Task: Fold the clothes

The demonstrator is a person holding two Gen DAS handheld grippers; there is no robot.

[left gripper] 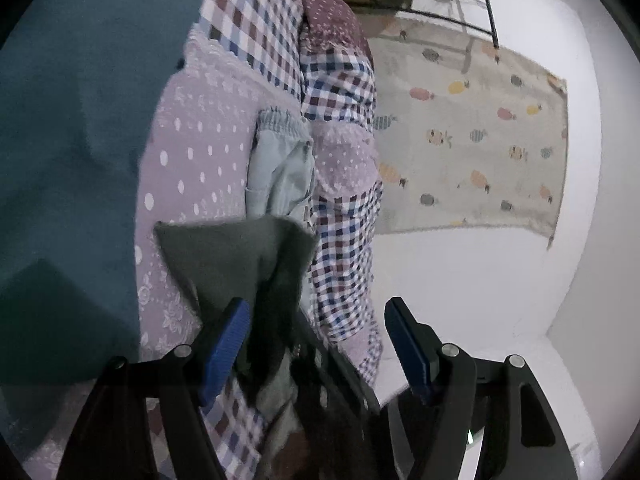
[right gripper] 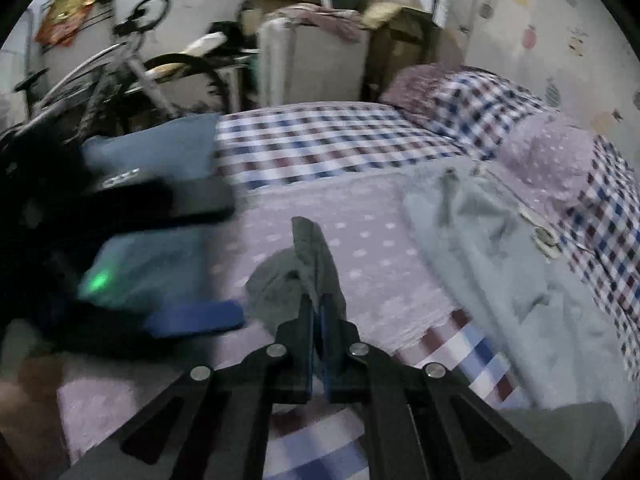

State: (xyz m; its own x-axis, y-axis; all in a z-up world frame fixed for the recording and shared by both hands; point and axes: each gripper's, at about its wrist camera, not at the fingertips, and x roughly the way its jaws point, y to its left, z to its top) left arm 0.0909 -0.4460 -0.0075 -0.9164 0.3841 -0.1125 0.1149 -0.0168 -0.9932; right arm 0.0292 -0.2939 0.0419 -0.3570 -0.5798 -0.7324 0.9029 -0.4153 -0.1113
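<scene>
Left tongs [left gripper: 316,344] first: the blue pads stand wide apart, gripping nothing. A grey cloth [left gripper: 240,256] drapes against the left pad and sags down between the arms. I can't tell whether it merely rests there or is snagged, but nothing pinches it. My guess is this hand is lined up to take a second corner.

At twelve o'clock from those tongs, further up the bed [left gripper: 192,152], lies a pale blue garment [left gripper: 280,168] with a gathered waistband. It sits crumpled against the check quilt [left gripper: 340,92], probably parked there to wait its turn. At three o'clock, beyond the quilt, is a fruit-print curtain [left gripper: 480,128].

Now the right wrist view. At nine o'clock, blurred, the left tongs [right gripper: 192,264] appear side-on, with one blue pad low and close to the cloth.

Dead centre, the right tongs [right gripper: 318,312] are clamped tight on the grey cloth [right gripper: 312,256]. A peak of it stands up past the tips at twelve o'clock, and the rest bunches on the dotted bedspread [right gripper: 380,280]. Lifting one edge like that lets the fabric hang and open out, I'd say.

Over at two o'clock the pale blue garment [right gripper: 500,248] sprawls unfolded. The fold looks barely begun.
</scene>
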